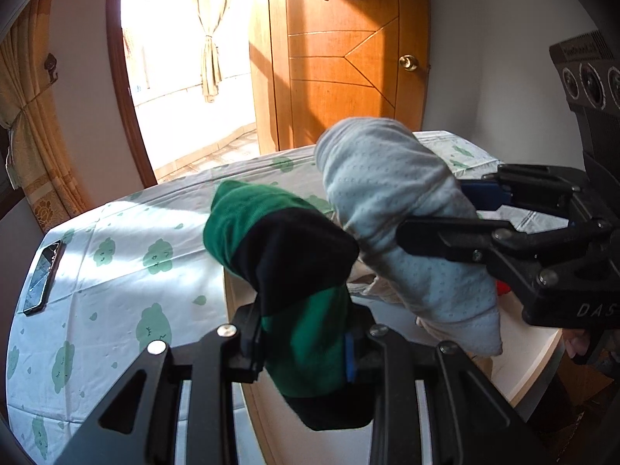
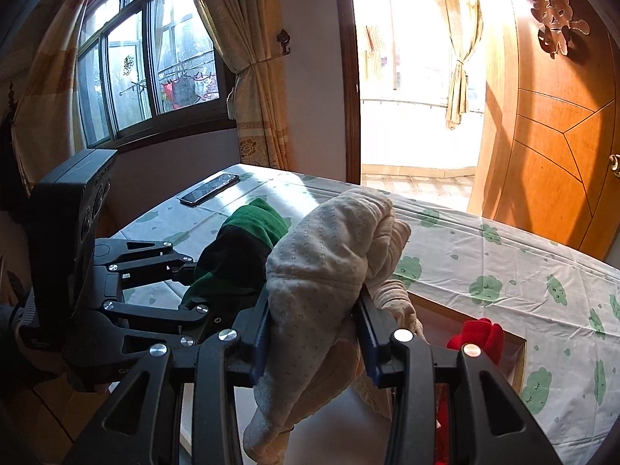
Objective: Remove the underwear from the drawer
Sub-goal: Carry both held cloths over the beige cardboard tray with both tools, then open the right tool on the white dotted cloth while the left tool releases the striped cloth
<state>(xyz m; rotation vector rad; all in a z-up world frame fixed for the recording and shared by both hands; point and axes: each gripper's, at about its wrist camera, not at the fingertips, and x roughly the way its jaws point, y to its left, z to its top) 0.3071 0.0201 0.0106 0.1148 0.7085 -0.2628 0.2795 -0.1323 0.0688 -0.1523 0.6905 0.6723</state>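
My left gripper (image 1: 306, 343) is shut on green and black underwear (image 1: 286, 255), held up above the open drawer (image 1: 515, 364). My right gripper (image 2: 314, 333) is shut on pale dotted underwear (image 2: 329, 267), also lifted above the drawer. In the left wrist view the right gripper (image 1: 438, 209) with its pale underwear (image 1: 395, 201) is just right of the green piece. In the right wrist view the left gripper (image 2: 193, 286) and the green underwear (image 2: 240, 248) are to the left. A red garment (image 2: 478, 335) lies in the drawer (image 2: 515, 352).
A bed with a white sheet printed with green clouds (image 1: 116, 271) lies beyond the drawer. A phone (image 1: 42, 277) rests on the sheet near its far side. A wooden door (image 1: 345, 58), a bright balcony doorway (image 2: 410, 77) and a window (image 2: 147, 66) are behind.
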